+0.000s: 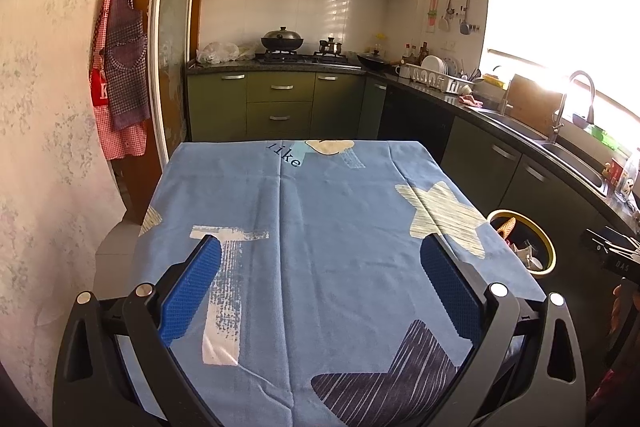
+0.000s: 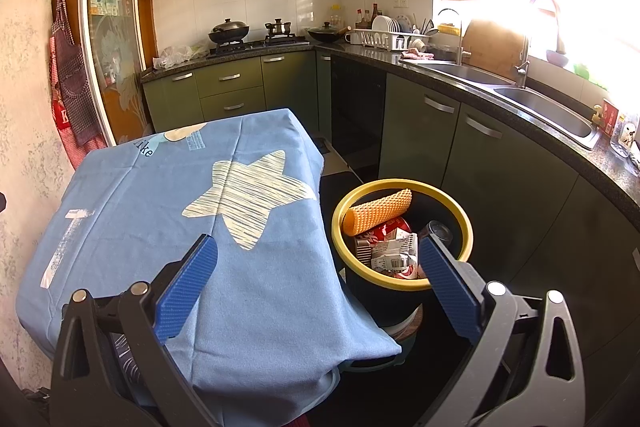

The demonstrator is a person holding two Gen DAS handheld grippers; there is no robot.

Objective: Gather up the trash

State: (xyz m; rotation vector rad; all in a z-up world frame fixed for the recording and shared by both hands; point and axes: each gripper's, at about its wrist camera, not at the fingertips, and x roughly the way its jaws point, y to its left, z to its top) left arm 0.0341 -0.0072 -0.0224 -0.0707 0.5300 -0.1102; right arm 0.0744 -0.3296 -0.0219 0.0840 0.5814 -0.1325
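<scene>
A black trash bin with a yellow rim (image 2: 464,223) stands on the floor right of the table; it also shows in the left wrist view (image 1: 550,247). Inside lie an orange textured roll (image 2: 378,213), red cans (image 2: 390,229) and crumpled paper wrappers (image 2: 394,251). My right gripper (image 2: 318,241) is open and empty, over the table's right edge beside the bin. My left gripper (image 1: 320,241) is open and empty above the blue tablecloth (image 1: 320,219), which shows no trash on it.
The table wears a blue cloth with star prints (image 2: 248,195). Green kitchen cabinets (image 1: 280,103), a stove with pots (image 1: 282,41), a dish rack (image 2: 390,37) and a sink (image 2: 548,107) line the back and right. Aprons (image 1: 122,67) hang on the left wall.
</scene>
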